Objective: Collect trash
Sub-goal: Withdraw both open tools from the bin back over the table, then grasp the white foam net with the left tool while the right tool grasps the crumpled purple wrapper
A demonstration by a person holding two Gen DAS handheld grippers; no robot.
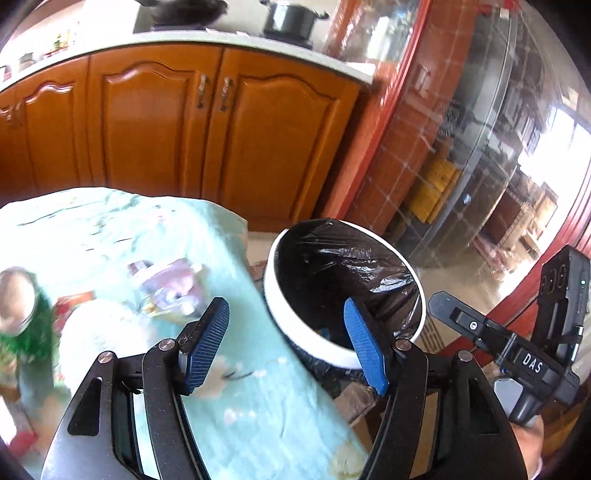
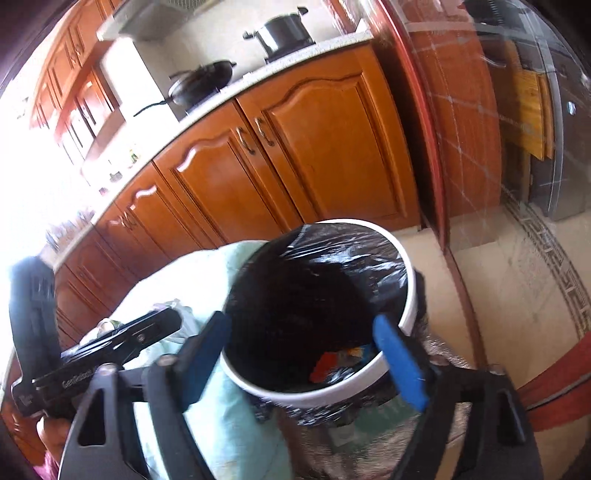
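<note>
A white-rimmed trash bin [image 1: 272,295] lined with a black bag [image 1: 332,273] stands beside the table's corner. My left gripper [image 1: 286,349] is open over the table edge and the bin's rim, with nothing between its blue pads. Blurred trash lies on the turquoise cloth [image 1: 229,258]: a purple wrapper [image 1: 166,288], a white lump [image 1: 96,332] and a green item [image 1: 33,325]. My right gripper [image 2: 303,358] hangs open above the bin [image 2: 295,397], its jaws empty. A red and orange wrapper [image 2: 330,363] lies inside the bag.
Wooden kitchen cabinets [image 1: 177,122] run behind the table, with a wok [image 2: 203,83] and a pot [image 2: 284,31] on the counter. A red-framed glass door [image 1: 480,147] is on the right. Tiled floor [image 2: 517,295] lies beyond the bin.
</note>
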